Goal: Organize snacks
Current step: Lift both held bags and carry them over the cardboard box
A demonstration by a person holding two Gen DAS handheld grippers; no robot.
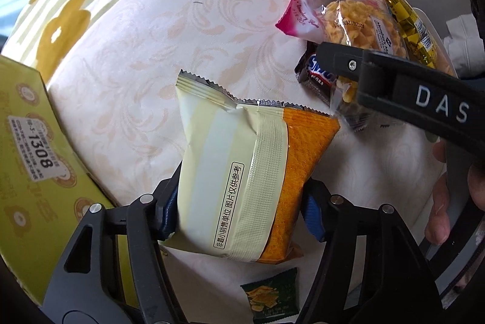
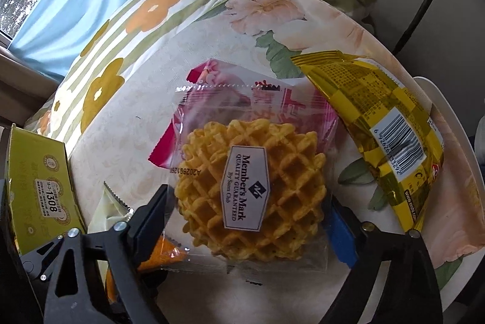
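Note:
My left gripper (image 1: 239,202) is shut on a cream and orange snack packet (image 1: 242,172), held above the floral tablecloth (image 1: 136,66). My right gripper (image 2: 248,218) is shut on a clear waffle packet (image 2: 251,187) labelled Member's Mark; it also shows in the left wrist view (image 1: 360,21), with my right gripper's black finger (image 1: 339,57) across it. A pink packet (image 2: 212,111) lies under the waffle packet, and a yellow packet (image 2: 379,127) lies to its right. A dark Snickers bar (image 1: 318,78) lies below the waffle packet.
A green-yellow cardboard box (image 1: 33,172) stands at the left table edge; it also shows in the right wrist view (image 2: 39,187). A small dark green packet (image 1: 269,296) lies near me. A white plate rim (image 2: 454,118) sits at the right.

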